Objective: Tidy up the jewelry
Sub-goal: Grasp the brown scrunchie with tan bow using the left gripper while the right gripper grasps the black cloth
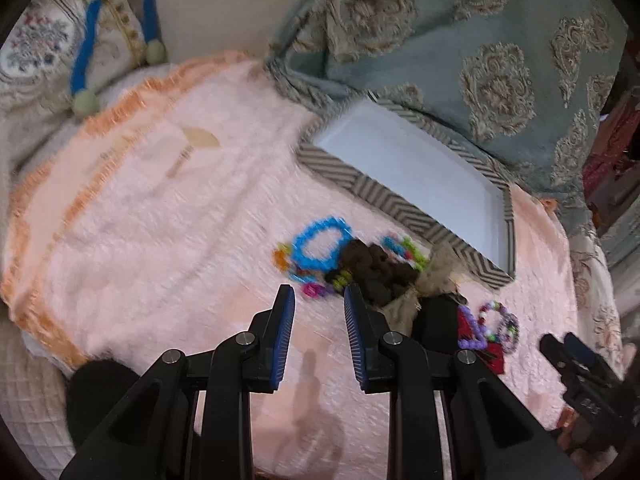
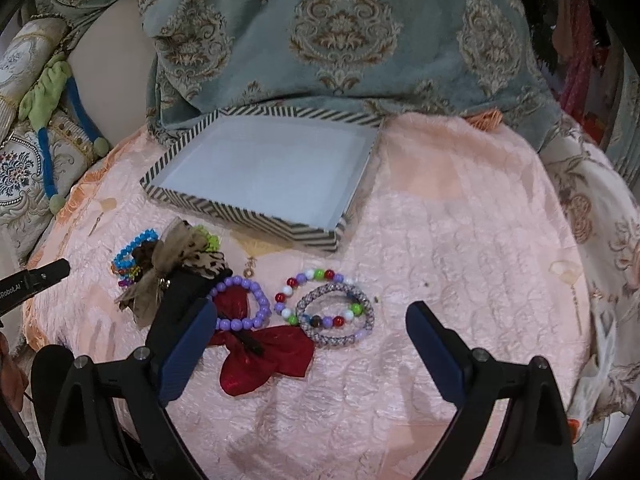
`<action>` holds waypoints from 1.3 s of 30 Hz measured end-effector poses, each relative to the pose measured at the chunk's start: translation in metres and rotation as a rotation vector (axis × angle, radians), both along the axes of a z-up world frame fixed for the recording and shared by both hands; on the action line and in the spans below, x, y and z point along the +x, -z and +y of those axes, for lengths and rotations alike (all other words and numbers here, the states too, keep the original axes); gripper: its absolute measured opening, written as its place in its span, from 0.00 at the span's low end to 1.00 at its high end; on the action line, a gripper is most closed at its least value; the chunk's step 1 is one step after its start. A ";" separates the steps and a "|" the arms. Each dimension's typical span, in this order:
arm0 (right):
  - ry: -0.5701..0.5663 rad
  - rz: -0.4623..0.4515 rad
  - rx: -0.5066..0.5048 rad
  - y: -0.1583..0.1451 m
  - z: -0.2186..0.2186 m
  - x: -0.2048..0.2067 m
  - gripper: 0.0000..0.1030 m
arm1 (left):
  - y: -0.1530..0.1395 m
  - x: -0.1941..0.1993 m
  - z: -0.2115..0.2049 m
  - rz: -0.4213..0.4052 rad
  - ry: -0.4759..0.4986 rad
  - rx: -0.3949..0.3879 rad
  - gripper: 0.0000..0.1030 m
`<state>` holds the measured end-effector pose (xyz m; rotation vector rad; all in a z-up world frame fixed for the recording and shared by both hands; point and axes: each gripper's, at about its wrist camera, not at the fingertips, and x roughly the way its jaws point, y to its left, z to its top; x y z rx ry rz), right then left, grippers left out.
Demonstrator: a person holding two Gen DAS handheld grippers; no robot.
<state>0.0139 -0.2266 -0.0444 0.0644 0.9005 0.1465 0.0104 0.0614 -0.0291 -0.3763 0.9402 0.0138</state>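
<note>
- Peach-pink quilted bedspread (image 2: 440, 240) with an orange fringe covers the bed; every item below lies on it.
- Left tongs (image 1: 319, 296) — jaws apart with nothing between them, blue pads bare, hovering just short of the left-hand heap of jewelry.
- Right tongs (image 2: 310, 320) — jaws spread wide, gripping nothing; the red bow and the bead bracelets lie in the gap between the fingers as seen from the right wrist camera.
- Red bow (image 2: 264, 360) — fabric, dark centre, flat on the bedspread, partly under the purple bead bracelet.
- Purple bead bracelet (image 2: 240, 300) — a closed loop, touching the bow.
- Multicoloured bead bracelet (image 2: 316, 300) — red, white, green and purple beads, overlapping the grey rope bracelet (image 2: 340, 316).
- Leopard-print bow (image 2: 180, 264) — brown gauze, beside a black object whose kind I cannot tell.
- Blue bead bracelet (image 1: 320, 248) — in the left heap among small neon-coloured pieces and a dark brown scrunchie (image 1: 376, 268).
- Chevron-edged box (image 2: 240, 208) — shallow, white inside, holding nothing, just beyond both heaps.
- Teal damask cushion (image 2: 340, 32) — behind the box, touching its far rim.
- Embroidered pillow (image 2: 24, 168) — far left, with a blue-and-green cord over it.
</note>
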 end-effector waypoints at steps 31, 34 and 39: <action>-0.333 0.110 0.120 0.036 0.090 0.021 0.53 | 0.027 0.041 -0.025 0.011 0.173 -0.062 0.00; -0.344 0.106 0.104 0.039 0.099 0.029 0.50 | 0.016 0.038 -0.014 -0.011 0.160 -0.073 0.00; -0.368 0.127 0.081 0.042 0.111 0.030 0.37 | -0.003 0.033 0.005 -0.054 0.127 -0.083 0.00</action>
